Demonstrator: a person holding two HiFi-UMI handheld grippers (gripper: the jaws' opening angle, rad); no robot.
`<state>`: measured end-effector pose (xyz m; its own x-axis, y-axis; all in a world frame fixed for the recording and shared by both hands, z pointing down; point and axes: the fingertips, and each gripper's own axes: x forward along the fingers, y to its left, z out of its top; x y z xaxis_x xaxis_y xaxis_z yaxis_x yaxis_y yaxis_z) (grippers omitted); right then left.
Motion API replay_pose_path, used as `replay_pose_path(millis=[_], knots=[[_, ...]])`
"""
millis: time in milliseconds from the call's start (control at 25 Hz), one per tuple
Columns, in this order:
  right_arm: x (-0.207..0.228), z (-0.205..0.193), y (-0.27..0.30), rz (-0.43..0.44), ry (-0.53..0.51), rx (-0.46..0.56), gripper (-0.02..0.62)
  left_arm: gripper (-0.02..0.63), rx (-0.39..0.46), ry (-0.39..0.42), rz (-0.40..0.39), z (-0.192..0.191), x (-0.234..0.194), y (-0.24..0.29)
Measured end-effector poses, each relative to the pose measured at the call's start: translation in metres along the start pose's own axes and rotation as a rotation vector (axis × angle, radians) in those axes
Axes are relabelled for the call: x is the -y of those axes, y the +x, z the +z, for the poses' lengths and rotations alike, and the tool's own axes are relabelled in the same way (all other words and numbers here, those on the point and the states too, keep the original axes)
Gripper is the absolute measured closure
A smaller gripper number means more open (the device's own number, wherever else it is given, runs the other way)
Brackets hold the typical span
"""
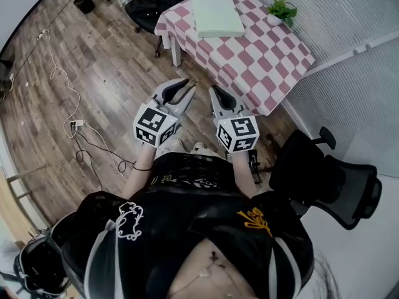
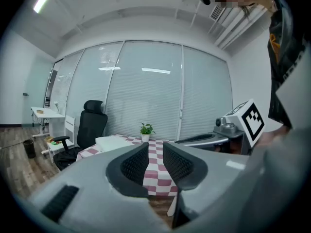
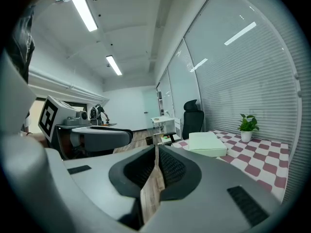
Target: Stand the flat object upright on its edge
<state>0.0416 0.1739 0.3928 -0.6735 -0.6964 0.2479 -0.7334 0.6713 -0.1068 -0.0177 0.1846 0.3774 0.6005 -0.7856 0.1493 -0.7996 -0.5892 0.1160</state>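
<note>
The flat object (image 1: 216, 14) is a pale green slab that lies flat on the pink-and-white checkered table (image 1: 249, 55), near its far end. The left gripper view shows the slab (image 2: 114, 142) at the table's left, and the right gripper view shows it (image 3: 206, 143) ahead to the right. My left gripper (image 1: 181, 92) and right gripper (image 1: 218, 95) hang side by side over the wooden floor, short of the table's near edge. Both point toward the table. Their jaws are shut with nothing between them, seen close up on the left gripper (image 2: 154, 147) and the right gripper (image 3: 156, 149).
A small potted plant (image 1: 282, 9) stands at the table's far right corner. A black office chair (image 1: 149, 5) sits beyond the table's left side and another (image 1: 330, 179) stands at my right. Cables (image 1: 75, 123) trail over the floor to my left. Blinds line the wall behind the table.
</note>
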Motion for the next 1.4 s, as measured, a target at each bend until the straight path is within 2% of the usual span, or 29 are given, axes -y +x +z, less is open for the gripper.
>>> replay_pose_path(millis=[480, 840, 1120, 1400], knots=[[-0.014, -0.008, 0.014, -0.041, 0.028, -0.009, 0.566, 0.505, -0.039, 0.005, -0.042, -0.013, -0.017, -0.018], [-0.019, -0.026, 0.015, -0.071, 0.051, -0.059, 0.566, 0.505, -0.072, -0.030, -0.087, -0.031, -0.021, -0.019], [0.006, -0.029, 0.028, -0.092, 0.076, -0.071, 0.566, 0.505, -0.090, -0.044, -0.092, -0.036, -0.036, 0.004], [0.063, -0.013, 0.068, -0.086, 0.075, -0.055, 0.566, 0.505, -0.100, -0.043, -0.046, -0.030, -0.073, 0.050]])
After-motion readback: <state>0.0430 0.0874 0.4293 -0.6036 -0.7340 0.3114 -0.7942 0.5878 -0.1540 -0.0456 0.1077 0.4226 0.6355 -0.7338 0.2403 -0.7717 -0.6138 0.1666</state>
